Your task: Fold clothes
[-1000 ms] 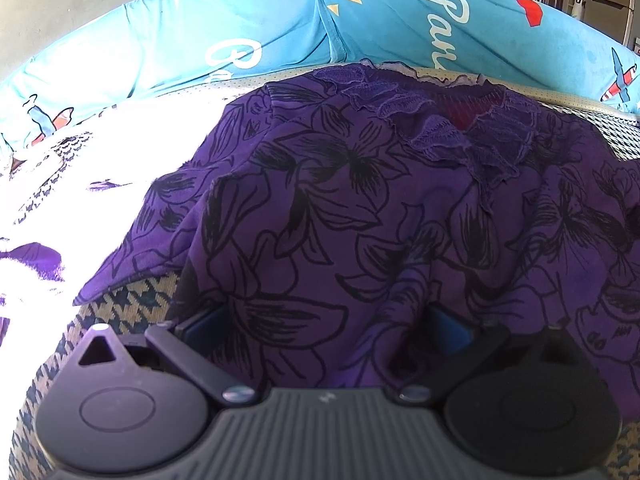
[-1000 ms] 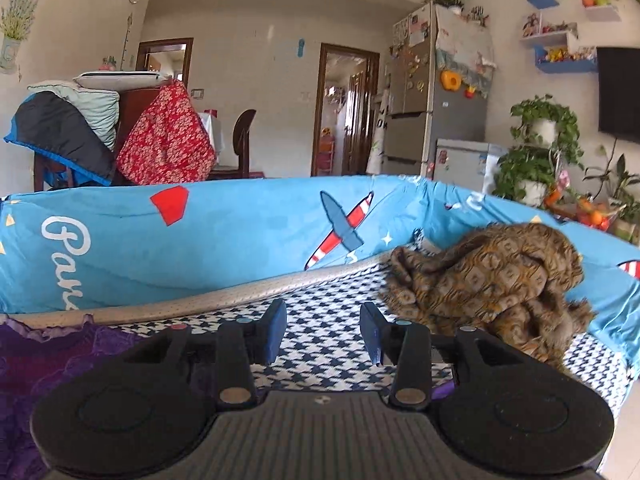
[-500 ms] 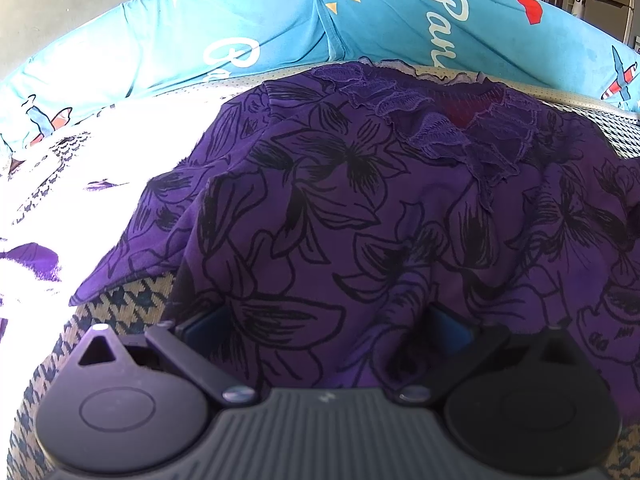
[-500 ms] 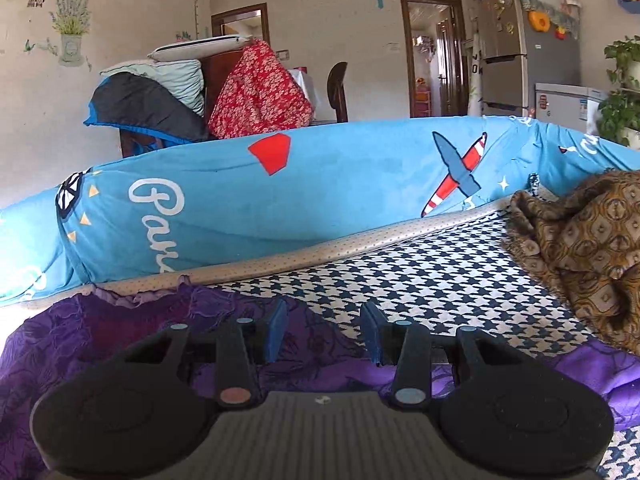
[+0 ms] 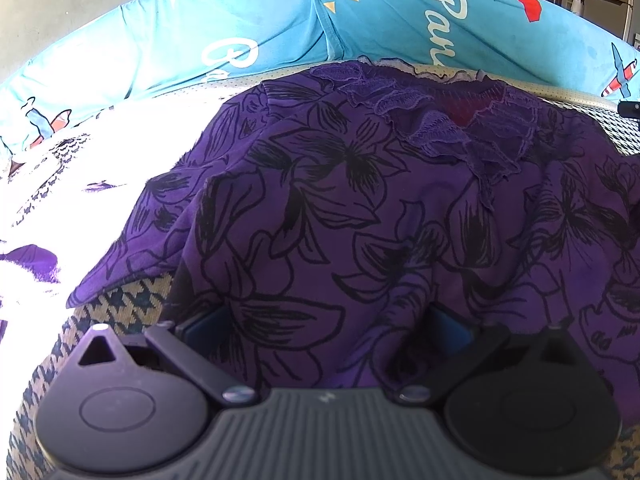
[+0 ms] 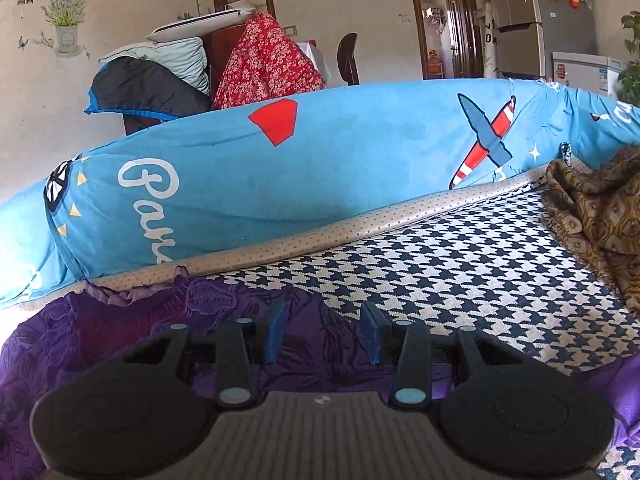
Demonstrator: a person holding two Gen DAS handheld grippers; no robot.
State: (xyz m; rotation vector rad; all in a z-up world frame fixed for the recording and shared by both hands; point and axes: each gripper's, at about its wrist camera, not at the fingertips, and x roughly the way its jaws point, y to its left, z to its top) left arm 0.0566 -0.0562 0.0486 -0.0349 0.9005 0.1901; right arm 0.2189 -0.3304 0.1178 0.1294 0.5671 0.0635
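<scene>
Left wrist view first: the purple top (image 5: 360,208) with black flower outlines fills most of the frame, spread on the checked mat (image 5: 120,312), frilly neckline toward the upper middle by the blue cushion (image 5: 280,28). The far left of the frame is blown out by sunlight. The left tool (image 5: 326,320) at the bottom has its blue fingers (image 5: 208,322) set wide, and the near edge of the top is draped in between and over them, so I can't tell if it's really pinching anything.

Right wrist view: the top (image 6: 120,320) sits lower left, with the right tool (image 6: 323,330) low over its edge, fingers parted moderately, nothing clamped. A brown patterned garment (image 6: 600,220) is bunched at the right edge of the mat (image 6: 460,264).
</scene>
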